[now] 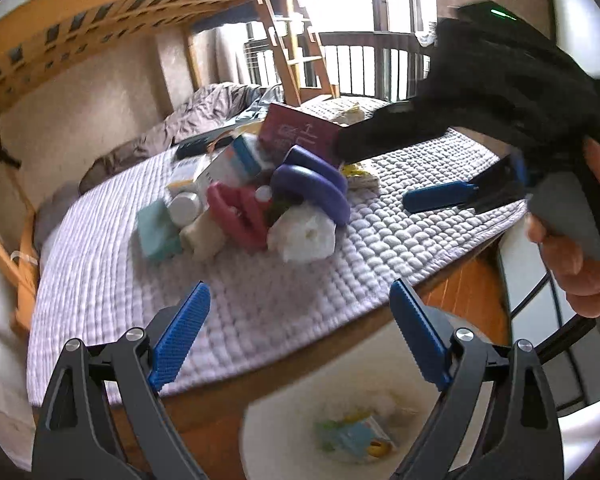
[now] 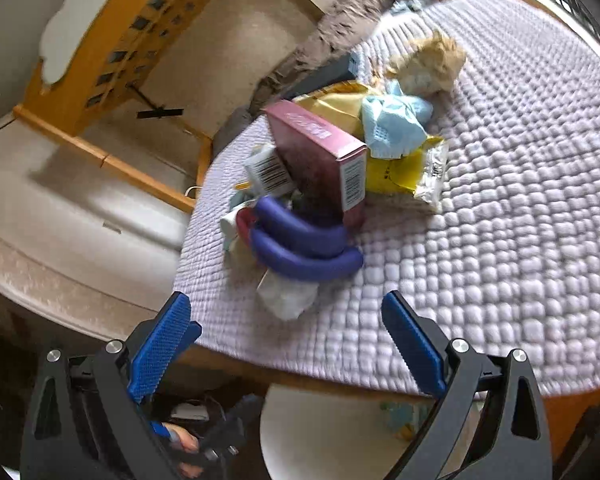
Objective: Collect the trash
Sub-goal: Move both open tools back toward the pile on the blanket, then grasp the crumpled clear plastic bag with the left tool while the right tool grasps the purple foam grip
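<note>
The bed (image 1: pixel 259 300), covered w/ a quilted lilac pad, is seen to carry most of the trash in one heap near its middle, so the job is judged early to midway. A white bin (image 1: pixel 283 432) is seen on the floor just below the bed's near edge, approx. under both tools; a few bits of packaging (image 1: pixel 356 434) are made out inside, blurred, so some collecting is taken as done. Left on the bed: a pink carton (image 2: pixel 320 160), a yellow snack bag (image 2: pixel 404 168), purple curved pieces (image 2: pixel 304 252), red curved pieces (image 1: pixel 239 216), a light-blue face mask (image 2: pixel 392 120), a crumpled white tissue (image 1: pixel 304 236), plus small boxes and a bottle that cannot be told apart clearly. A fluffy tan thing (image 2: pixel 432 64) is seen farther back; whether it counts as trash cannot be told. The left tool (image 1: pixel 300 336) is spread wide w/ nothing between its pads. The right tool (image 2: pixel 285 344) is likewise wide and empty, pointed at the heap.
</note>
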`<state>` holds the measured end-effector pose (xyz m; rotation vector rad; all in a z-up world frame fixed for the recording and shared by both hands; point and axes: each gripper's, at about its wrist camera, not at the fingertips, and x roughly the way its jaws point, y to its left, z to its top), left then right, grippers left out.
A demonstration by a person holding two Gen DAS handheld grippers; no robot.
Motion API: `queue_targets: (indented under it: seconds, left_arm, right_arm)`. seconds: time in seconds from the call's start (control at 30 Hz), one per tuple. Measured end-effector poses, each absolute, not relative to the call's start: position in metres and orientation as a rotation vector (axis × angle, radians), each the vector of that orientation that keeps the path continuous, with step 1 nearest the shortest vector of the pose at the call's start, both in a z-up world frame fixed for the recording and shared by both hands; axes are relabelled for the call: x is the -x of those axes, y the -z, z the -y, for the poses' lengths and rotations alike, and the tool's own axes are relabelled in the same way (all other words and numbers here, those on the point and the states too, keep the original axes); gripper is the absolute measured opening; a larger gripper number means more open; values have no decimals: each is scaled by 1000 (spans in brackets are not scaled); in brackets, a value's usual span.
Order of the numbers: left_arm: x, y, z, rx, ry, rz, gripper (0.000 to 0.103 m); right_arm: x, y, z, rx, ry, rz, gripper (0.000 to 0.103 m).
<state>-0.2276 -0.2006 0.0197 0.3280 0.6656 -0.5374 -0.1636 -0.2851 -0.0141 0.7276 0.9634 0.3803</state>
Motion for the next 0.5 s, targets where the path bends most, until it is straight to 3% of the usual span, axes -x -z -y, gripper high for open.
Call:
queue_targets:
  seconds: [0.3, 0.5]
  left_arm:
    - [206, -15, 216, -357, 575, -675, 92]
    - [194, -12, 223, -354, 591, -689, 79]
  right_arm:
    - [109, 23, 272, -760, -386, -1015, 95]
    - [92, 24, 265, -736, -381, -1044, 94]
